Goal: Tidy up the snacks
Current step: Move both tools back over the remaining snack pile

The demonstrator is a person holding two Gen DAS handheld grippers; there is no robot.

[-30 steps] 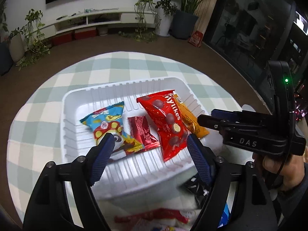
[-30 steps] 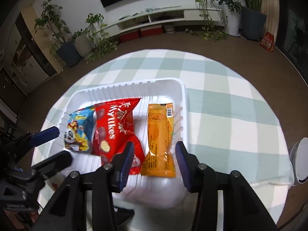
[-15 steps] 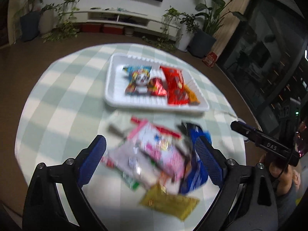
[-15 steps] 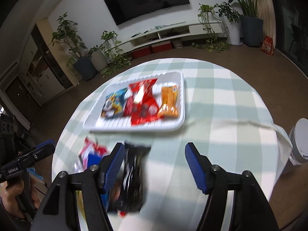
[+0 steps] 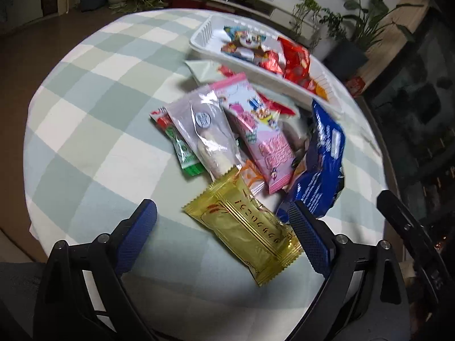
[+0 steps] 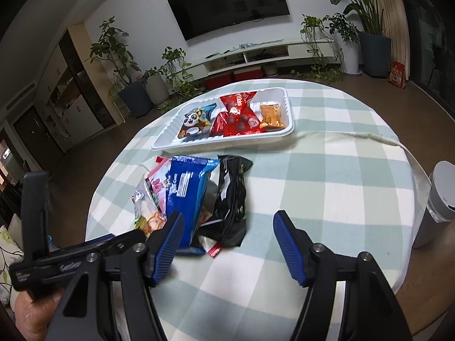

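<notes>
A white tray (image 6: 288, 105) at the table's far side holds a panda packet (image 6: 195, 122), red packets (image 6: 240, 113) and an orange packet (image 6: 271, 117); it also shows in the left wrist view (image 5: 204, 34). A heap of loose snacks lies nearer: a gold packet (image 5: 244, 224), a pink packet (image 5: 258, 130), a clear packet (image 5: 204, 133), a blue packet (image 6: 186, 196) and a black packet (image 6: 231, 199). My left gripper (image 5: 223, 237) is open above the gold packet. My right gripper (image 6: 229, 244) is open and empty, near the black packet.
The round table has a green and white checked cloth (image 6: 327, 176). A white bin (image 6: 438, 199) stands off its right edge. Potted plants, a TV shelf (image 6: 256, 56) and cabinets line the room behind.
Both grippers have pulled back from the tray toward the near side of the table. The loose snack heap has come into view under them. Both stay open and empty.
</notes>
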